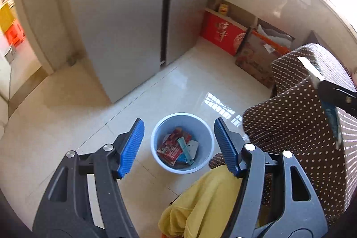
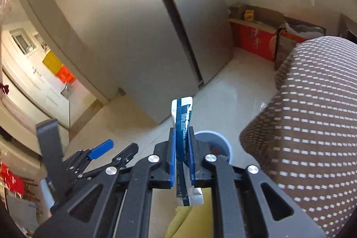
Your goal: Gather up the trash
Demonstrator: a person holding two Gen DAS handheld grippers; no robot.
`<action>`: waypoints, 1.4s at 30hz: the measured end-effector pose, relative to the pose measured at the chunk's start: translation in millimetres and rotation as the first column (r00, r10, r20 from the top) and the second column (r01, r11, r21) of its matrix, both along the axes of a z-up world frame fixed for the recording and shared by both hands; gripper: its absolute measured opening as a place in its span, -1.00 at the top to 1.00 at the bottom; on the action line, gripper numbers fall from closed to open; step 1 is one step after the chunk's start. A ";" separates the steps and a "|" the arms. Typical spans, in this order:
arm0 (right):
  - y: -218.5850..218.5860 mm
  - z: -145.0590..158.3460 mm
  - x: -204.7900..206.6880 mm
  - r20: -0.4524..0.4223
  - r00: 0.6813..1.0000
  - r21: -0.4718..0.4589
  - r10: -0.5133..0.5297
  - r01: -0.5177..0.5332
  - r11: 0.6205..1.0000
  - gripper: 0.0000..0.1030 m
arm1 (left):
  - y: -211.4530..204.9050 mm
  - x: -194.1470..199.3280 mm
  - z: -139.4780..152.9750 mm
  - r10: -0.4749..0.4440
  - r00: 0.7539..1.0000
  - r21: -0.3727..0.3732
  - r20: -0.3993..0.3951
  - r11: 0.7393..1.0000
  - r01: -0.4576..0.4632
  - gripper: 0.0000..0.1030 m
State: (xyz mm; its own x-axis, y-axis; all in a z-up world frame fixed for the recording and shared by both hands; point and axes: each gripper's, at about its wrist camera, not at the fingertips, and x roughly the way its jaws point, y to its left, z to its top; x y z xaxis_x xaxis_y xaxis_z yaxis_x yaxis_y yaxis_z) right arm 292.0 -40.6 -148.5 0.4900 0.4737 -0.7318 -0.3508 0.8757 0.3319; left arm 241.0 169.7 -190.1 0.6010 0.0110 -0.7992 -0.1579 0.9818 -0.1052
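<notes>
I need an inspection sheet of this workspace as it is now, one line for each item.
Surface: glossy tiled floor, with a window reflection.
Job's things: pale blue bin on the floor, holding red wrappers and other packaging; blue and white packet in the right gripper.
Clutter: red box and cardboard box by the wall.
Grippers: left gripper open above the bin; right gripper shut on the packet.
Cables: nothing seen.
Surroundings: fridge, brown dotted chair cover, yellow cloth.
</notes>
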 end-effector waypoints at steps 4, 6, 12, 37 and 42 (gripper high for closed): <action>27.2 -11.4 10.5 0.004 1.000 -0.078 0.028 -0.028 0.997 -0.06 | 15.5 -14.2 4.3 0.043 0.999 -0.007 0.003 0.999 -0.043 -0.26; 28.6 -15.1 10.4 0.006 1.000 -0.061 0.002 -0.002 0.998 -0.18 | 18.1 -21.4 9.3 0.052 0.999 -0.001 0.014 0.999 -0.052 -0.26; 26.2 -18.4 -2.8 0.006 0.999 -0.050 0.038 -0.038 0.998 -0.18 | 11.2 -25.7 13.2 0.079 0.997 0.015 0.022 0.997 -0.080 -0.26; -139.8 64.7 -147.3 0.313 0.946 0.013 -0.089 0.089 0.996 -0.52 | -127.4 -131.5 120.3 -0.050 0.956 0.086 0.290 0.996 0.026 -0.34; -167.4 75.3 -177.7 0.364 0.919 0.035 -0.153 0.150 0.988 -0.58 | -156.8 -151.2 140.8 -0.072 0.935 0.097 0.349 0.994 0.040 -0.44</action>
State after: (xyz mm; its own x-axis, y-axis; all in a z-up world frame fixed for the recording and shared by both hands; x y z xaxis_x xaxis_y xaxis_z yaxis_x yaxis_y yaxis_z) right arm 114.4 -208.0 -73.2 0.7888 0.3766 -0.4859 -0.3118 0.9263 0.2116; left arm 89.8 12.9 -49.3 0.8447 0.0293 -0.5344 -0.0710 0.9958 -0.0575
